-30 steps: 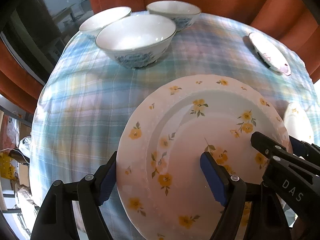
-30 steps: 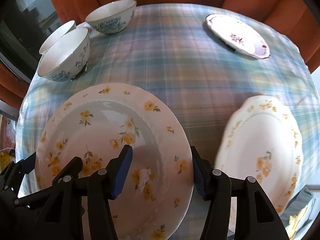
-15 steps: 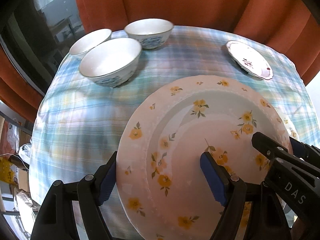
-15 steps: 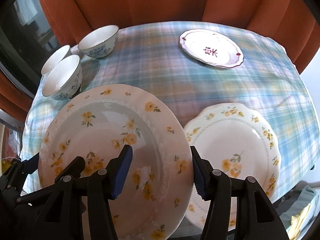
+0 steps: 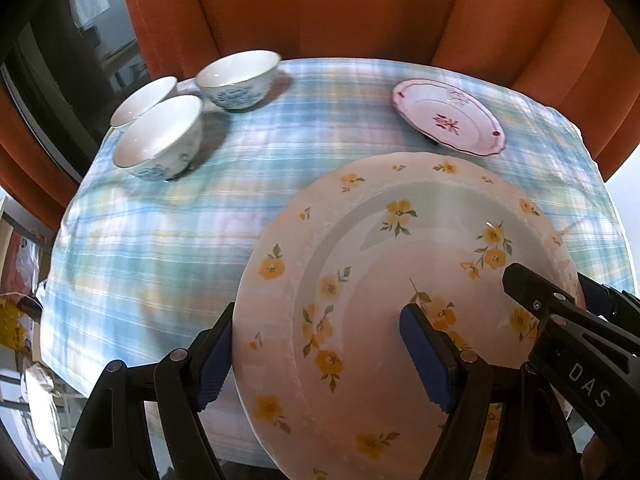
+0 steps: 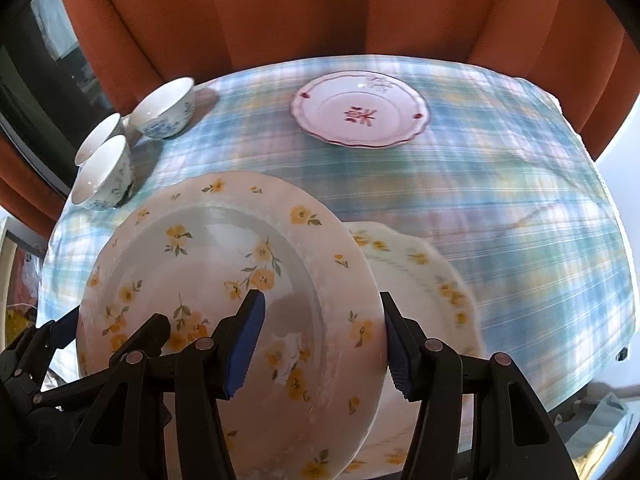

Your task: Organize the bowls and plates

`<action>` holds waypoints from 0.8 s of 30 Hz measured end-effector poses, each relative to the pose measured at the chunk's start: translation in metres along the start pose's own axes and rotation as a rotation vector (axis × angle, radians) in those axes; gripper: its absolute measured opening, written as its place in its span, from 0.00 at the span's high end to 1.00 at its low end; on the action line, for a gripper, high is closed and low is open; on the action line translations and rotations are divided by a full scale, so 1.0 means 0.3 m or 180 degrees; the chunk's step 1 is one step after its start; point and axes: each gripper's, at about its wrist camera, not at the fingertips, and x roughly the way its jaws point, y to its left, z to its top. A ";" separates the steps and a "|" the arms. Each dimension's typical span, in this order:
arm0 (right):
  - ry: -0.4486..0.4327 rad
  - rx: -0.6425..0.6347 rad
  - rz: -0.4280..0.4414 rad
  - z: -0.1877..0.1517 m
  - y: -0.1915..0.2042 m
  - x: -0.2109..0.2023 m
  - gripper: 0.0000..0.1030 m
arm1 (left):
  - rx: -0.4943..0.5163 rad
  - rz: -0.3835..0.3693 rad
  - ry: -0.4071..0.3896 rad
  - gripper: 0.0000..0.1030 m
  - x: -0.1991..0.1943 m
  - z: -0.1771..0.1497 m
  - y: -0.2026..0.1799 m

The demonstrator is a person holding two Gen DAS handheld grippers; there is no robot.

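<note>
Both grippers hold one large white plate with yellow flowers [image 5: 400, 280] [image 6: 224, 280] lifted above the table. My left gripper [image 5: 320, 356] grips its left rim, my right gripper [image 6: 324, 340] its right rim; each has one finger over and one under the rim. A second yellow-flowered plate [image 6: 432, 292] lies on the cloth, partly under the held plate. A pink-rimmed plate with a red motif [image 5: 448, 116] [image 6: 360, 110] sits at the far right. Three white-and-blue bowls [image 5: 160, 140] [image 6: 164, 110] stand at the far left.
The round table carries a blue plaid cloth [image 5: 160, 248] [image 6: 500, 200]. Orange curtains [image 5: 340, 8] [image 6: 340, 8] hang close behind it. A dark window frame and clutter lie off the table's left edge.
Both grippers have lifted the flowered plate up and back, so more of the table shows. The plate now overlaps the second flowered plate in the right wrist view.
</note>
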 end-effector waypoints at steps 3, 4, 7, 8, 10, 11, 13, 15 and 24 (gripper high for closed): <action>0.0005 -0.0028 -0.0018 -0.002 -0.067 -0.005 0.42 | -0.0039 -0.0026 0.0021 0.23 0.008 -0.012 -0.066; 0.0009 -0.0038 -0.0026 -0.002 -0.093 -0.006 0.42 | -0.0056 -0.0038 0.0036 0.23 0.012 -0.015 -0.088; 0.0033 -0.0067 -0.0056 -0.008 -0.158 -0.003 0.42 | -0.0101 -0.0064 0.0069 0.23 0.024 -0.029 -0.151; 0.0042 -0.0081 -0.0067 -0.011 -0.178 -0.002 0.42 | -0.0114 -0.0068 0.0081 0.23 0.031 -0.034 -0.170; 0.0066 -0.0116 -0.0086 -0.018 -0.221 0.006 0.42 | -0.0137 -0.0068 0.0099 0.23 0.042 -0.044 -0.202; 0.0080 -0.0126 -0.0090 -0.021 -0.237 0.012 0.42 | -0.0152 -0.0075 0.0107 0.23 0.047 -0.050 -0.216; 0.0110 -0.0149 -0.0100 -0.026 -0.273 0.022 0.42 | -0.0199 -0.0099 0.0132 0.23 0.063 -0.062 -0.246; 0.0119 -0.0186 -0.0125 -0.031 -0.298 0.025 0.42 | -0.0237 -0.0108 0.0154 0.23 0.073 -0.076 -0.267; 0.0223 -0.0325 -0.0128 -0.044 -0.380 0.068 0.42 | -0.0386 -0.0105 0.0252 0.23 0.127 -0.110 -0.320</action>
